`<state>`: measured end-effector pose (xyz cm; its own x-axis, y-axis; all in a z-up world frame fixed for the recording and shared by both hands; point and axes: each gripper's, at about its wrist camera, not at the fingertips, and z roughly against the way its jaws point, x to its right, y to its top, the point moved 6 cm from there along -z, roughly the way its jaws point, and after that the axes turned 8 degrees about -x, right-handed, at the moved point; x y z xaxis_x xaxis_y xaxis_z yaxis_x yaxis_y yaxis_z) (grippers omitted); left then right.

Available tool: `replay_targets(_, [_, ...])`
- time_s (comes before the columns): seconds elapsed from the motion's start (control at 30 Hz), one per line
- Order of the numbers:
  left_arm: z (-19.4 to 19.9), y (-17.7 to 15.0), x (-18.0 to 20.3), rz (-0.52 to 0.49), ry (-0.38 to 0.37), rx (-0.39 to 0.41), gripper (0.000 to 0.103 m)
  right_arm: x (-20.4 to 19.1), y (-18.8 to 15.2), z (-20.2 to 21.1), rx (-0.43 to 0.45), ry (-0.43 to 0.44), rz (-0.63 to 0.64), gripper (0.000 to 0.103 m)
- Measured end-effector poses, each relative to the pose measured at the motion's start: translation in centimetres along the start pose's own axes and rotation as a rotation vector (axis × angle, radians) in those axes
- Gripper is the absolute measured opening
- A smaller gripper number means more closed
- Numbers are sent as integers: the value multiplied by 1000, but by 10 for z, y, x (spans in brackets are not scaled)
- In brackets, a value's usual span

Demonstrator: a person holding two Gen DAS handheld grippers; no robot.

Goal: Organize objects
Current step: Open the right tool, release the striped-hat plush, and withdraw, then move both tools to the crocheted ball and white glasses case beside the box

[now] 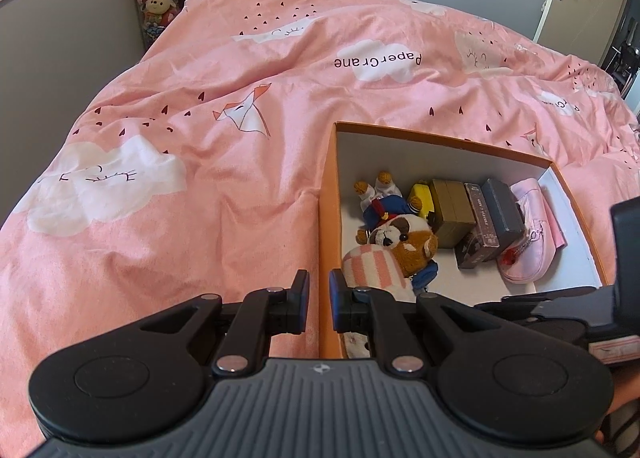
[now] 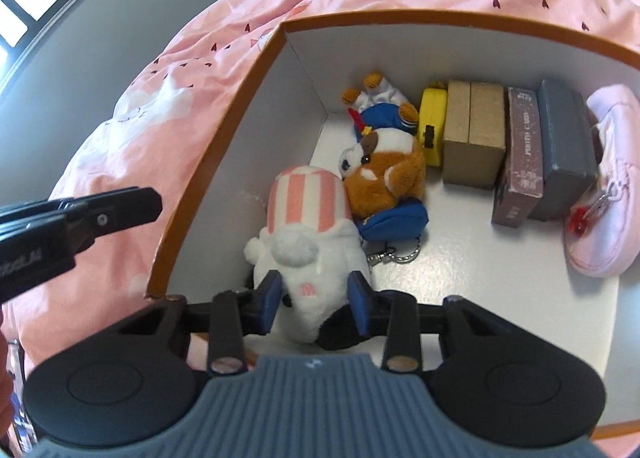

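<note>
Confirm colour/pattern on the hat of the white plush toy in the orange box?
Pink and white vertical stripes on the white plush toy; clearest in the right wrist view.

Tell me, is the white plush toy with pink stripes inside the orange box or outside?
Inside. The white plush toy lies on the white floor of the orange box, beside the brown plush, between the right gripper's fingers.

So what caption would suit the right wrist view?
Right hand-held gripper straddling a white plush inside an orange box on a pink bed.
</note>
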<state>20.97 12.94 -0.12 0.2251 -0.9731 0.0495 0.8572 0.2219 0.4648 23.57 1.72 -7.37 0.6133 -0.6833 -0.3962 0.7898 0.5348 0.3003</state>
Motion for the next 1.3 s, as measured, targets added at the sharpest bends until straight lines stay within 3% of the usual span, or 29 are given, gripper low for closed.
replay_targets(0.2, [7,-2,2,-4,-1,12,13,-3,-1,16,40,-29,28,39])
replay_targets(0.33, [19,-3,5,-9,-9,43,16,-10,-11,49,150,-57,72,41])
replay_targets(0.47, [42,-7,9,-17,-41,105,21,-19,-28,89,289,-41,124,50])
replay_targets(0.6, [68,-16,16,-39,-74,175,25,-20,-51,122,405,-67,128,50])
replay_targets(0.8, [81,-54,33,-107,-163,189,28,-13,-94,141,509,-150,111,50])
replay_targets(1.0, [34,-102,45,-82,-227,58,28,0,-138,110,430,-316,176,50])
replay_targets(1.2, [-25,-132,55,-80,-212,-41,28,17,-161,69,346,-481,257,50])
replay_targets(1.3, [-42,-136,60,-62,-227,-59,42,24,-164,55,305,-498,254,50])
